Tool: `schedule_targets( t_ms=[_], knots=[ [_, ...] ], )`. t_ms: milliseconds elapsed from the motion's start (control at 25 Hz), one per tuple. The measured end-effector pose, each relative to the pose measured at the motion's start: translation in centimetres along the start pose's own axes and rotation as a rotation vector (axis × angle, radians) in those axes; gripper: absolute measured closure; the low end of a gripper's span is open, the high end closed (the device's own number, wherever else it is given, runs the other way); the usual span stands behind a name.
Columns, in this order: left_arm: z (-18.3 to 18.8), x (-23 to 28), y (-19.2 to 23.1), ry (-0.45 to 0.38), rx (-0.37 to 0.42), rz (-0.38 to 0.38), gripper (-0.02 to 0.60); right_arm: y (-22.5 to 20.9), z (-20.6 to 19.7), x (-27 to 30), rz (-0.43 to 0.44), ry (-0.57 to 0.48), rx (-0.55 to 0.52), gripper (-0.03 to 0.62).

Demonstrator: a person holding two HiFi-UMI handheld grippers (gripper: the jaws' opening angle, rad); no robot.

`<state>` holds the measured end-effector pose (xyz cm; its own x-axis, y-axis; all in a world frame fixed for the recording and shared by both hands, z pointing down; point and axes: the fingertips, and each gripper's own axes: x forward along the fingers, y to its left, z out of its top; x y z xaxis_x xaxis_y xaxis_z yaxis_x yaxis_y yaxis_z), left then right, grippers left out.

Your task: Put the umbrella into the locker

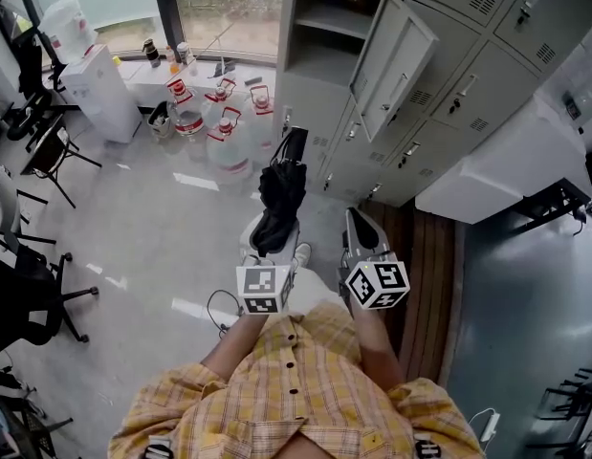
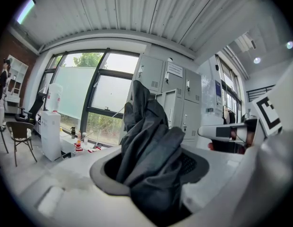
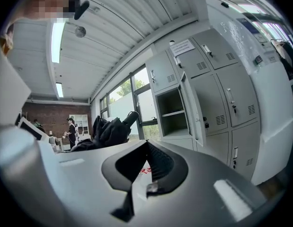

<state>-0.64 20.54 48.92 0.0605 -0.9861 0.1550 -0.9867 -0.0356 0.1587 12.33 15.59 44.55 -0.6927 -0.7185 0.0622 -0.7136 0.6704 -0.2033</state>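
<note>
Head view is showing the left gripper (image 1: 274, 248) reaching forward and slightly downward from the person's plaid-sleeved arm. Its jaws are pinching the folded black umbrella (image 1: 280, 191) near its lower end, so the bundle is sticking out ahead of the jaws, handle end pointing toward the locker (image 1: 326, 65). Just to the right, the right gripper (image 1: 358, 228) is hovering level beside it, jaws pressed together on nothing. Farther right, the locker's door (image 1: 395, 63) is hanging open, with the umbrella sitting outside the compartment.
</note>
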Motion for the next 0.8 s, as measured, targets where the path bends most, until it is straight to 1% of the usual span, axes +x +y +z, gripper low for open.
schedule_targets(
  t_ms=[120,280,400,640,720,800],
  knots=[
    [0.3,0.7,0.2,-0.006,0.01,-0.013,0.33,0.5,0.2,1.1,0.006,-0.003,-0.021,0.595],
    [0.5,2.1,0.3,-0.001,0.009,-0.042,0.33,-0.1,0.2,3.1,0.011,-0.003,0.002,0.595],
    [0.7,3.5,1.2,0.0,0.006,-0.054,0.33,-0.6,0.2,4.7,0.001,-0.01,-0.006,0.595],
    [1.1,7.9,3.3,0.061,-0.008,-0.07,0.33,-2.5,0.3,8.6,-0.03,-0.024,-0.004,0.595],
    [1.3,9.7,3.8,0.073,-0.004,-0.076,0.33,-3.6,0.4,10.3,-0.042,-0.032,0.01,0.595],
    [1.5,11.6,4.3,0.077,0.009,-0.085,0.33,-4.8,0.7,12.0,-0.049,-0.049,0.058,0.595]
  ],
)
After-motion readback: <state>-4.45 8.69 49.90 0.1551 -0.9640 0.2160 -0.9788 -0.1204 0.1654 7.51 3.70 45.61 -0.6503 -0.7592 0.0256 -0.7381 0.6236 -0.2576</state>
